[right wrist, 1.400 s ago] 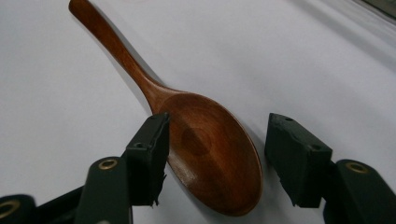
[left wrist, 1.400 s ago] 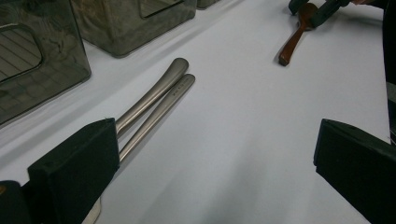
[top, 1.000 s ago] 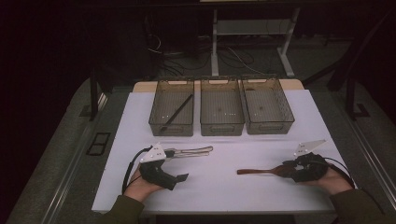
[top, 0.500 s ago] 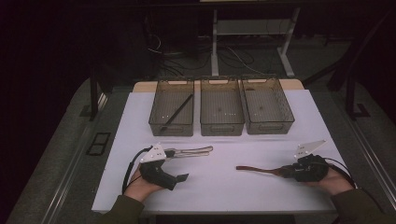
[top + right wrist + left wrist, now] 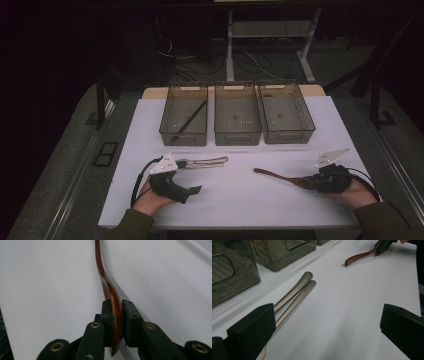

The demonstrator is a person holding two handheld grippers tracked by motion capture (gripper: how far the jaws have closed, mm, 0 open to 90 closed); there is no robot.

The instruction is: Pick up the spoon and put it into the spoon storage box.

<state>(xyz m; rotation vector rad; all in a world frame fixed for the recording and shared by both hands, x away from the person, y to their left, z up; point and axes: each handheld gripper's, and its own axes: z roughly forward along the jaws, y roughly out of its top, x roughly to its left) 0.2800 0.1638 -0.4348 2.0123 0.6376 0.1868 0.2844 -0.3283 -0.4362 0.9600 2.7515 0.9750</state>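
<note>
On the white table (image 5: 240, 200), the left gripper (image 5: 192, 190) rests with its jaws spread wide beside 2 metal handles (image 5: 294, 293) lying side by side, 3 bins (image 5: 237, 120) stand behind, and the right gripper (image 5: 117, 322) is clamped on a wooden spoon (image 5: 110, 290).

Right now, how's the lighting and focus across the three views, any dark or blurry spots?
High view: white table lit bright, room behind nearly black, three grey bins dim. Left gripper view: near black pads soft, metal handles sharper with a faint sheen. Right gripper view: wooden utensil crisp at the jaws, its far end blurring, glossy highlight on it.
</note>
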